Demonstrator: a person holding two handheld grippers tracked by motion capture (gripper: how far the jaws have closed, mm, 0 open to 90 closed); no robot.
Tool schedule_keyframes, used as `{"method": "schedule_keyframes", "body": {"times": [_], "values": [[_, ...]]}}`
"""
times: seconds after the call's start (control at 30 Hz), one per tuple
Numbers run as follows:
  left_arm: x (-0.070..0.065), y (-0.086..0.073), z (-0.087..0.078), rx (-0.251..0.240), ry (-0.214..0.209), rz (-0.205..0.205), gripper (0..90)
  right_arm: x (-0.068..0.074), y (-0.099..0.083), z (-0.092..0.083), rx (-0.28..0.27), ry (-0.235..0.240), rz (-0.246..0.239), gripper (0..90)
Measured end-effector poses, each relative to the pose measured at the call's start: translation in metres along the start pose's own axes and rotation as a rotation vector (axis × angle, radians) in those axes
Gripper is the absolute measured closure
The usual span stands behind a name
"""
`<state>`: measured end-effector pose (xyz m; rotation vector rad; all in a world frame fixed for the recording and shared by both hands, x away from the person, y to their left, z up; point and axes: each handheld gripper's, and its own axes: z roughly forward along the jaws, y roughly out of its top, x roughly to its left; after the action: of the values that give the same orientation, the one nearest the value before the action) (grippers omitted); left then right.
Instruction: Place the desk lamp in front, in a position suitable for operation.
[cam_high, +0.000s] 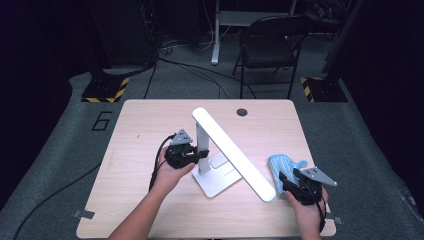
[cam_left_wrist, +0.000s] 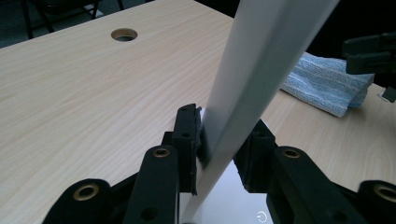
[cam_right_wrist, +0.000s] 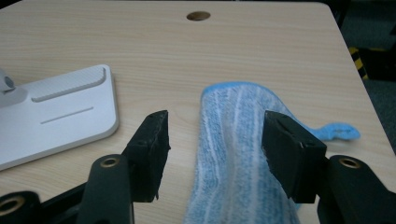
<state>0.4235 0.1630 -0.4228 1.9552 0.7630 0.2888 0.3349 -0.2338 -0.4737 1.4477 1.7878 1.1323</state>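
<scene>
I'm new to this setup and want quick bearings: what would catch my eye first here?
The white desk lamp at the middle of the wooden table, its long light bar slanting down toward the near right. The left gripper is clamped on the lamp's upright post just above the base. At the table's right edge lies a blue striped cloth, with the right gripper held open above it.

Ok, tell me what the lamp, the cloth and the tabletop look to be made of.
Lamp: smooth matte white, probably plastic or painted metal; its flat base has crisp moulded grooves and an even sheen.
Cloth: soft blue-and-white textile, likely microfibre or terry; a fuzzy ribbed pile and a hanging loop show.
Tabletop: pale wood grain, very even and flat, so likely laminate rather than solid wood.
</scene>
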Motion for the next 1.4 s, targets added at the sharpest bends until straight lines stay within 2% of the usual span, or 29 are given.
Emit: {"method": "schedule_keyframes", "body": {"times": [0.03, 0.07, 0.17, 0.2, 0.33, 0.53, 0.7, 0.8, 0.9, 0.93, 0.97, 1.0, 1.1, 1.17, 1.23, 1.3, 1.4], "values": [[0.0, 0.0, 0.0, 0.0, 0.0, 0.0, 71.6, 0.0, 0.0, 0.0, 0.0, 0.0, 0.0, 41.1], [-0.002, -0.001, -0.003, 0.009, -0.003, 0.004, 71.7, 0.007, 0.002, -0.003, -0.011, -0.001, -0.028, 41.2], [-0.004, -0.002, -0.004, 0.002, 0.002, -0.001, 71.6, 0.014, 0.003, -0.004, -0.024, 0.006, -0.053, 41.2], [-0.004, -0.003, -0.005, 0.009, -0.004, 0.004, 71.6, 0.019, 0.003, -0.004, -0.025, 0.029, -0.067, 41.2], [-0.008, -0.006, -0.008, 0.001, 0.0, 0.002, 71.5, 0.025, 0.001, 0.0, -0.014, 0.062, -0.057, 41.2], [-0.01, -0.009, -0.012, -0.001, -0.009, -0.003, 70.5, 0.038, -0.003, 0.007, 0.021, 0.107, -0.088, 41.8], [-0.012, -0.013, -0.015, -0.014, -0.037, -0.033, 67.5, 0.046, -0.006, 0.013, 0.044, 0.139, -0.104, 42.7], [-0.011, -0.017, -0.019, -0.03, -0.072, -0.043, 65.4, 0.054, -0.009, 0.019, 0.061, 0.174, -0.137, 44.2], [-0.011, -0.018, -0.021, -0.026, -0.075, -0.032, 64.9, 0.058, -0.011, 0.022, 0.083, 0.192, -0.155, 45.1], [-0.012, -0.02, -0.022, -0.03, -0.076, -0.032, 64.0, 0.062, -0.014, 0.025, 0.103, 0.212, -0.186, 45.8], [-0.012, -0.02, -0.022, -0.03, -0.076, -0.032, 63.7, 0.062, -0.014, 0.025, 0.103, 0.212, -0.186, 45.8], [-0.013, -0.02, -0.022, -0.023, -0.09, -0.032, 63.6, 0.068, -0.015, 0.028, 0.114, 0.242, -0.2, 46.7], [-0.016, -0.021, -0.021, -0.01, -0.106, -0.025, 63.4, 0.074, -0.018, 0.031, 0.133, 0.277, -0.231, 47.3], [-0.017, -0.022, -0.021, -0.008, -0.107, -0.017, 63.0, 0.076, -0.018, 0.032, 0.136, 0.286, -0.229, 47.3], [-0.019, -0.022, -0.019, -0.001, -0.127, -0.008, 61.8, 0.084, -0.02, 0.034, 0.149, 0.305, -0.205, 46.5], [-0.02, -0.022, -0.019, -0.001, -0.133, -0.006, 59.6, 0.086, -0.021, 0.035, 0.153, 0.312, -0.209, 45.9], [-0.022, -0.019, -0.016, -0.008, -0.139, 0.018, 55.6, 0.092, -0.023, 0.036, 0.168, 0.338, -0.215, 43.9]]}}
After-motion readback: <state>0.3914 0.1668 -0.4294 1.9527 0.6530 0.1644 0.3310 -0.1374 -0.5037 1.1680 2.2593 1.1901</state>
